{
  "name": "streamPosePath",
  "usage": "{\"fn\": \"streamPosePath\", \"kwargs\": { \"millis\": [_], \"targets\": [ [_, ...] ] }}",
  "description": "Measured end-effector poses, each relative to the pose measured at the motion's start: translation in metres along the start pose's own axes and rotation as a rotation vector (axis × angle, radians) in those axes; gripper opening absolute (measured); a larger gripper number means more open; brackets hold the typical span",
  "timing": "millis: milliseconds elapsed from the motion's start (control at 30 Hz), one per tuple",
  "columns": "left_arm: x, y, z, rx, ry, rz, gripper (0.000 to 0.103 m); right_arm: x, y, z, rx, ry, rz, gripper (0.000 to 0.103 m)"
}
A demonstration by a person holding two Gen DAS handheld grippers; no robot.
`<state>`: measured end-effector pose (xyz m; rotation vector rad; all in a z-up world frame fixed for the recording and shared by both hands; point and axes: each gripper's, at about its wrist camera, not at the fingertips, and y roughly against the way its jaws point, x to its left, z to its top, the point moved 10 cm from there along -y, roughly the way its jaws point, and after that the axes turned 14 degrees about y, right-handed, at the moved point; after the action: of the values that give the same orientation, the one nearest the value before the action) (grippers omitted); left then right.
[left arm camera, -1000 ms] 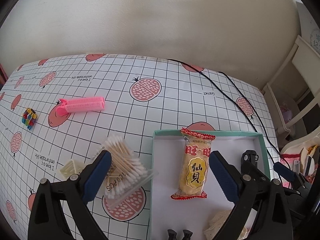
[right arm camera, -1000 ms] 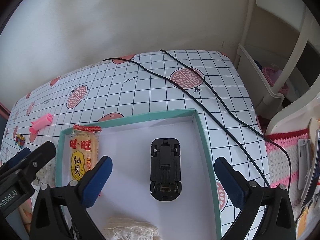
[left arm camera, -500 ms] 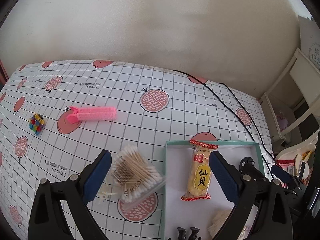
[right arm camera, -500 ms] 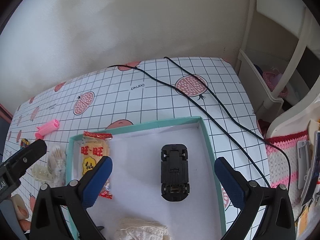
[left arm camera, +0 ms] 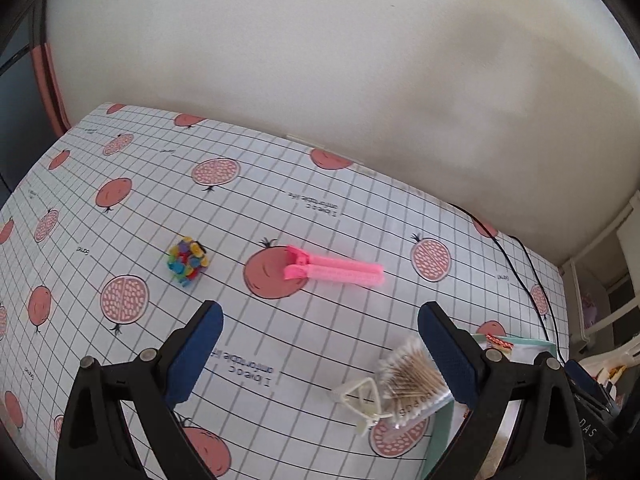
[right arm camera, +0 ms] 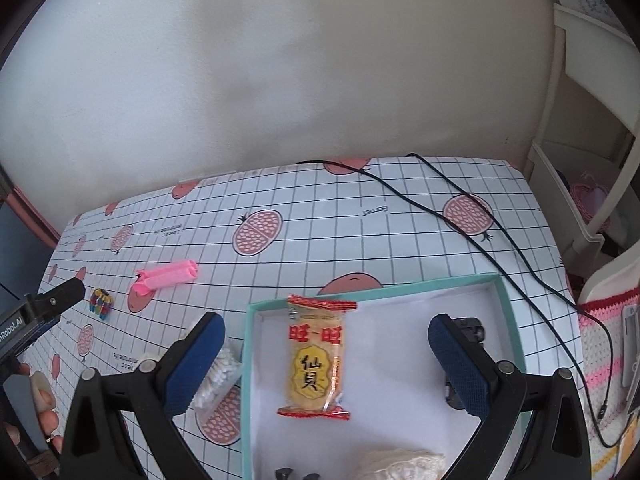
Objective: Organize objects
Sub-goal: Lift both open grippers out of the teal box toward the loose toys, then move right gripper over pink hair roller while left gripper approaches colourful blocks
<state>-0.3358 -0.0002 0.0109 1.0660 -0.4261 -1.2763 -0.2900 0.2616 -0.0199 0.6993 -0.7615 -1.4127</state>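
Pink plastic hair-roller clip (left arm camera: 336,272) lies flat on the grid-and-pomegranate tablecloth (left arm camera: 280,200), at roughly 12 o'clock from the left gripper (left arm camera: 320,354) and well beyond its fingertips. Its long axis runs about 9 to 3 o'clock, across the line of the fingers, hinged end toward 9. The left gripper's jaws stand wide apart and hold nothing.

A small multicoloured bead cluster (left arm camera: 187,260) sits at 10 o'clock. The clear pack of cotton swabs (left arm camera: 412,384) and a cream plastic hair claw (left arm camera: 360,398) lie at 4 o'clock, just beside the right-hand finger.

The right gripper (right arm camera: 326,360), also spread wide and empty, hovers over the teal-rimmed white box (right arm camera: 508,312), which contains a yellow rice-cracker packet (right arm camera: 316,360). From this gripper the clip (right arm camera: 166,280) lies at 10 o'clock, well apart.

Judgement: the left gripper is the nearer unit. A grasp of the clip probably requires forward travel; closing across its short axis would call for a wrist turn.
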Motion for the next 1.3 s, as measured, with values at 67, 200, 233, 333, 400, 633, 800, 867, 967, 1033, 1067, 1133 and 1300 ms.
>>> {"fn": "streamPosePath", "kwargs": {
  "millis": [67, 200, 233, 333, 400, 633, 800, 867, 967, 1033, 1067, 1133, 1300],
  "targets": [
    [0.019, -0.001, 0.008, -0.004, 0.032, 0.013, 0.098, 0.015, -0.005, 0.001, 0.0, 0.008, 0.017, 0.103],
    [0.054, -0.006, 0.019, -0.005, 0.069, 0.048, 0.098, 0.045, -0.016, 0.004, 0.008, 0.025, 0.047, 0.103],
    [0.061, -0.008, 0.022, -0.004, 0.076, 0.057, 0.098, 0.052, -0.019, 0.005, 0.009, 0.03, 0.054, 0.103],
    [0.082, -0.014, 0.027, 0.001, 0.088, 0.08, 0.098, 0.072, -0.026, 0.007, 0.009, 0.051, 0.07, 0.103],
    [0.093, -0.017, 0.03, 0.002, 0.09, 0.087, 0.098, 0.086, -0.027, 0.01, 0.001, 0.075, 0.075, 0.103],
    [0.118, -0.038, 0.036, 0.03, 0.156, 0.071, 0.098, 0.113, -0.042, 0.018, 0.014, 0.144, 0.055, 0.103],
    [0.12, -0.056, 0.037, 0.045, 0.159, 0.059, 0.098, 0.129, -0.064, 0.028, 0.053, 0.192, 0.074, 0.103],
    [0.121, -0.064, 0.038, 0.055, 0.166, 0.054, 0.098, 0.135, -0.074, 0.029, 0.076, 0.198, 0.086, 0.103],
    [0.123, -0.074, 0.038, 0.064, 0.163, 0.056, 0.098, 0.145, -0.09, 0.033, 0.102, 0.218, 0.098, 0.103],
    [0.125, -0.08, 0.039, 0.065, 0.16, 0.06, 0.098, 0.15, -0.1, 0.035, 0.123, 0.231, 0.101, 0.103],
    [0.125, -0.083, 0.039, 0.065, 0.157, 0.061, 0.098, 0.153, -0.104, 0.036, 0.132, 0.244, 0.098, 0.103],
    [0.127, -0.089, 0.04, 0.061, 0.151, 0.072, 0.098, 0.157, -0.113, 0.038, 0.152, 0.273, 0.093, 0.103],
    [0.131, -0.104, 0.038, 0.082, 0.146, 0.079, 0.098, 0.167, -0.134, 0.04, 0.206, 0.356, 0.07, 0.103]
  ]
}}
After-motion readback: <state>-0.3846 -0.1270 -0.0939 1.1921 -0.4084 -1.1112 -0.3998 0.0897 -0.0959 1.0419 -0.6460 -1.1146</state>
